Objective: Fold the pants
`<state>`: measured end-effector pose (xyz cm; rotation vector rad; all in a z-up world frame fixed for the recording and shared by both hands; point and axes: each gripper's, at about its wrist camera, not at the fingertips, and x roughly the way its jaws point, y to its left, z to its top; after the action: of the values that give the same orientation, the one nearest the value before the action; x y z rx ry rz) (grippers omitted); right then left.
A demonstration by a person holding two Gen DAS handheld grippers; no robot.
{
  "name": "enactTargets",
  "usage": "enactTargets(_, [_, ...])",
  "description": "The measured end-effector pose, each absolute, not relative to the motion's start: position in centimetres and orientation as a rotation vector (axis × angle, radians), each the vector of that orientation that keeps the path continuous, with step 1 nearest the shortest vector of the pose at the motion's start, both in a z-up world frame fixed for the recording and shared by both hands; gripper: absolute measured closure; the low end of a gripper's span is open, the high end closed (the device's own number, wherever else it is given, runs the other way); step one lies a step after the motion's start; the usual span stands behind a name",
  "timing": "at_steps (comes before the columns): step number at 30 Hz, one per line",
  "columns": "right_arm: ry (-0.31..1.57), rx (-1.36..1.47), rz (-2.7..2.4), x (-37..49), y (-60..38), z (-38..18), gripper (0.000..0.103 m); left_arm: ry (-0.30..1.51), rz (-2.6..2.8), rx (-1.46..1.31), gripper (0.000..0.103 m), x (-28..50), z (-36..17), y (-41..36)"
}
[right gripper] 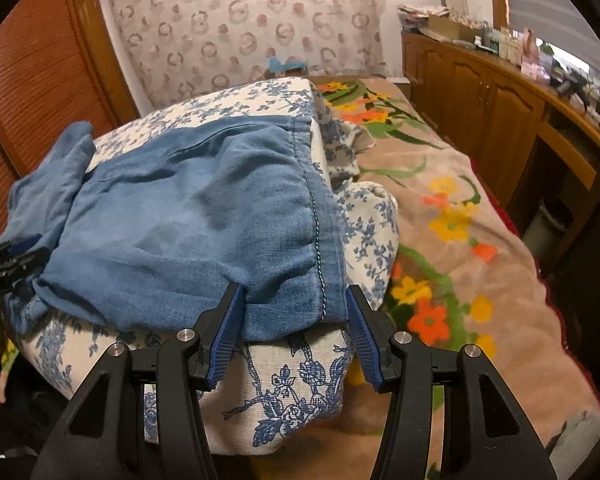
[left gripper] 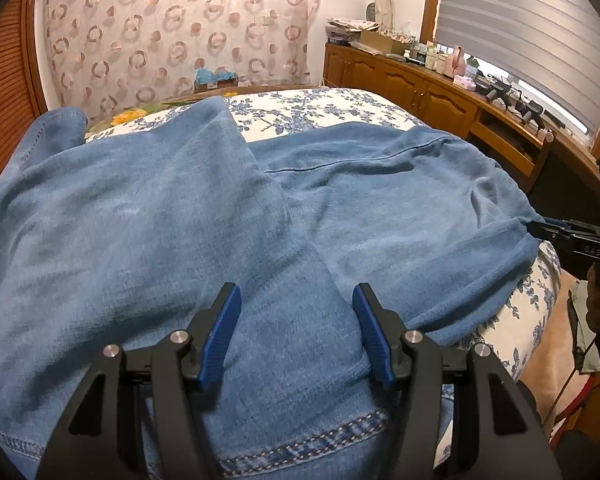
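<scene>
Blue denim pants (left gripper: 180, 220) lie spread over a white cushion with blue flowers (left gripper: 300, 108). My left gripper (left gripper: 296, 300) is open, its blue pads just above the cloth near a stitched hem (left gripper: 300, 444). In the right wrist view the pants (right gripper: 188, 232) drape over the cushion (right gripper: 292, 392), and my right gripper (right gripper: 294, 300) is open with its pads on either side of the hem corner (right gripper: 324, 280). The right gripper also shows at the right edge of the left wrist view (left gripper: 540, 228), touching the cloth's edge. The left gripper shows at the left edge of the right wrist view (right gripper: 8, 260).
The cushion sits on a bed with a tan blanket with orange and yellow flowers (right gripper: 460, 220). A wooden cabinet (left gripper: 420, 88) with clutter runs along the right under a window blind (left gripper: 520, 20). A patterned curtain (left gripper: 172, 28) hangs behind.
</scene>
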<state>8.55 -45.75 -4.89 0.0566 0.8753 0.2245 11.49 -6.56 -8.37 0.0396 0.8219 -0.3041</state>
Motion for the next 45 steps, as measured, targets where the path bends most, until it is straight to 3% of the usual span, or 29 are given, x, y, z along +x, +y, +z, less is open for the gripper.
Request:
enactTargets(3, [0.880, 0.100, 0.235, 8.6, -46.1, -5.0, 0.052, 0.820, -0.315, 0.026, 0.045, 11.1, -8.1, -6.2])
enactTargets(14, [0.810, 0.075, 0.225, 7.8, -45.6, -3.3, 0.083, 0.799, -0.319, -0.003, 0.045, 10.2, -6.9, -4.8])
enactTargets(26, [0.685, 0.047, 0.324, 7.4, -42.5, 1.5, 0.087, 0.749, -0.286, -0.021, 0.045, 8.7, -5.4, -2.3])
enactTargets(45, [0.572, -0.059, 0.712, 8.2, -25.3, 8.6, 0.087, 0.699, -0.182, -0.094, 0.045, 6.4, -4.7, 4.4])
